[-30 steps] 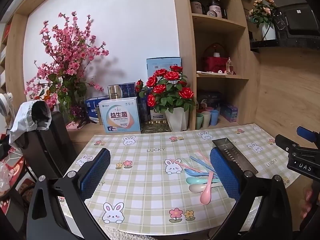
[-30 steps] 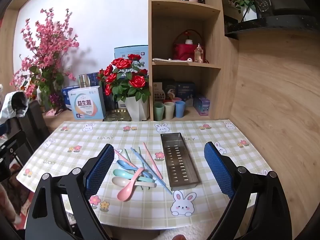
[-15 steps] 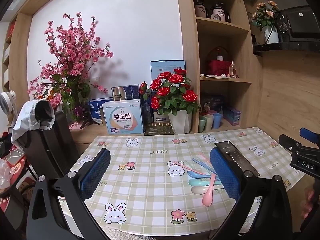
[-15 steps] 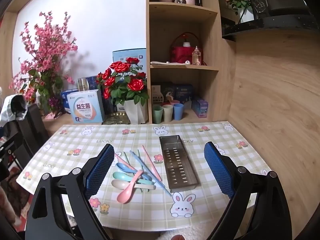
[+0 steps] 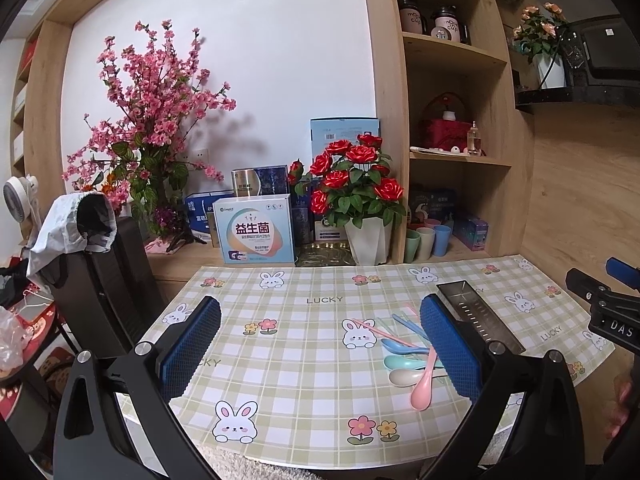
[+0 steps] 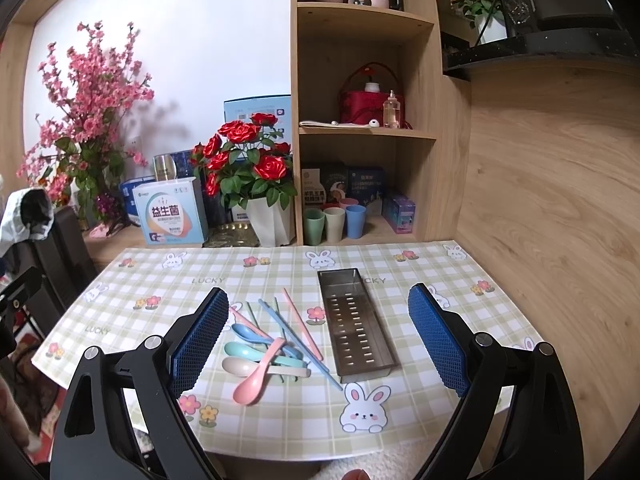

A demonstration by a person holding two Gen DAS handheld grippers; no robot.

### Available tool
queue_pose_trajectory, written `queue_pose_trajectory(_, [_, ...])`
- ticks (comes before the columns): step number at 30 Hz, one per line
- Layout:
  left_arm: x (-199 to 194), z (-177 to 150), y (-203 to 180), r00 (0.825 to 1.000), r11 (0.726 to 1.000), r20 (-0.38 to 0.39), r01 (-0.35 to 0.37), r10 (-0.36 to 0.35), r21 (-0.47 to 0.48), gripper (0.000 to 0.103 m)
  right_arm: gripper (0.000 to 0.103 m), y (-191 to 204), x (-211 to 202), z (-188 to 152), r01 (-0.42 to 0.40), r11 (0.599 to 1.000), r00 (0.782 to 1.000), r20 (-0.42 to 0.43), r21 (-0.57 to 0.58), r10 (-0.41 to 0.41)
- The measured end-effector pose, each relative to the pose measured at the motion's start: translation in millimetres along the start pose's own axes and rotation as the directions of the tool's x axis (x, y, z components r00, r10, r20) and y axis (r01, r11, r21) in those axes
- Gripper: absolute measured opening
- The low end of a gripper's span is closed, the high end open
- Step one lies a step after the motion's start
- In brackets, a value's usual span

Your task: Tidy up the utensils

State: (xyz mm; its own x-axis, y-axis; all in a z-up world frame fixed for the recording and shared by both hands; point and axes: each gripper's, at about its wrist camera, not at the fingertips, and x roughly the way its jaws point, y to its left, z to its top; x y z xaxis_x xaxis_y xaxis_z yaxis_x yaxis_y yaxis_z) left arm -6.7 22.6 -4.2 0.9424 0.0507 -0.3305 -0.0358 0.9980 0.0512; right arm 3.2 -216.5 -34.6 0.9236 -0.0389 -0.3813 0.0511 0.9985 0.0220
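A heap of pastel plastic spoons and chopsticks lies on the checked tablecloth, with a pink spoon on top. Just right of it stands a perforated steel tray, lengthwise and with nothing inside. My right gripper hovers open in front of the heap and the tray, nothing between its blue pads. My left gripper hangs open over the table's left half; its right pad hides part of the spoons and the tray. The right gripper's body shows at the left wrist view's right edge.
A white pot of red roses, a probiotic box, three cups and a pink blossom arrangement line the back shelf. A wooden wall borders the table on the right. A dark chair with clothing stands left.
Both views have shifted a little: the table and shelf sit slightly lower and farther than a second ago. The utensils and tray have not moved, and both grippers stay open.
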Motion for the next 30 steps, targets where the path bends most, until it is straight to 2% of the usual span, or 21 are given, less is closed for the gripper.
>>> queue_pose_trajectory(30, [0.8, -4.5, -7.9, 1.000, 1.000, 0.001, 0.012, -0.012, 0.010, 0.098, 0.088, -2.4, 2.0, -0.2, 0.000, 1.000, 1.000, -0.004, 0.006, 0.000])
